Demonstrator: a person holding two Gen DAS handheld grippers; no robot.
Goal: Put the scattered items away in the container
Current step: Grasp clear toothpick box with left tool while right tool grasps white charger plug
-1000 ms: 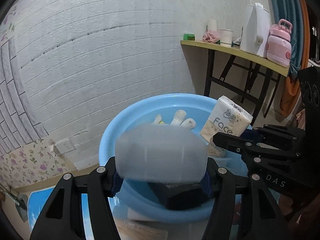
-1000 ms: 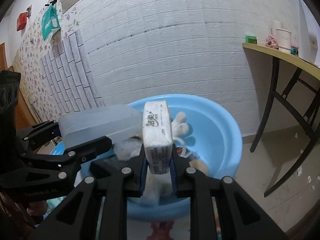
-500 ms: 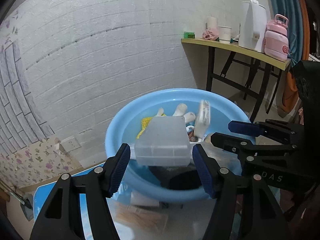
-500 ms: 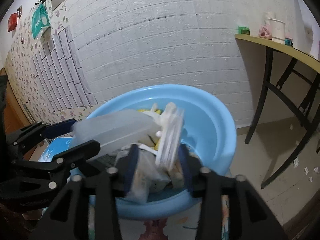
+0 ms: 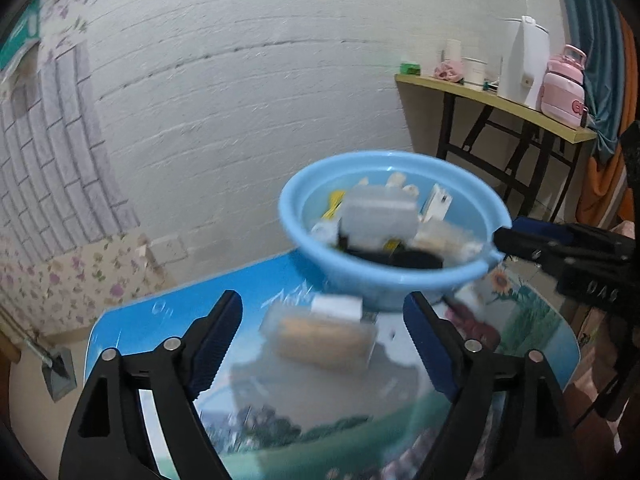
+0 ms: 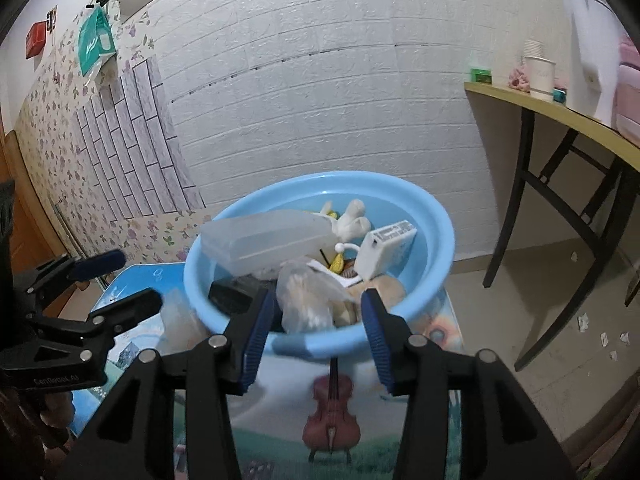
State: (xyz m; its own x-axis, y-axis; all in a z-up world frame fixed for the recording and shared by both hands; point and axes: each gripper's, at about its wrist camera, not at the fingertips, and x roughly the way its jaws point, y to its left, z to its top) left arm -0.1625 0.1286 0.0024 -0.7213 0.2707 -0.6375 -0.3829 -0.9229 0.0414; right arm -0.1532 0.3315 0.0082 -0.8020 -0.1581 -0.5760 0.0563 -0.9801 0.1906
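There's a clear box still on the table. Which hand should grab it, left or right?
Probably the left. The clear box lies on the table in front of the left gripper, whose jaws are opening and empty. The right gripper faces the blue basin instead.

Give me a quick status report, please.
Left gripper opening, empty. Right gripper open, empty. Clear box and tissue pack in blue basin. Clear packet remains on table.
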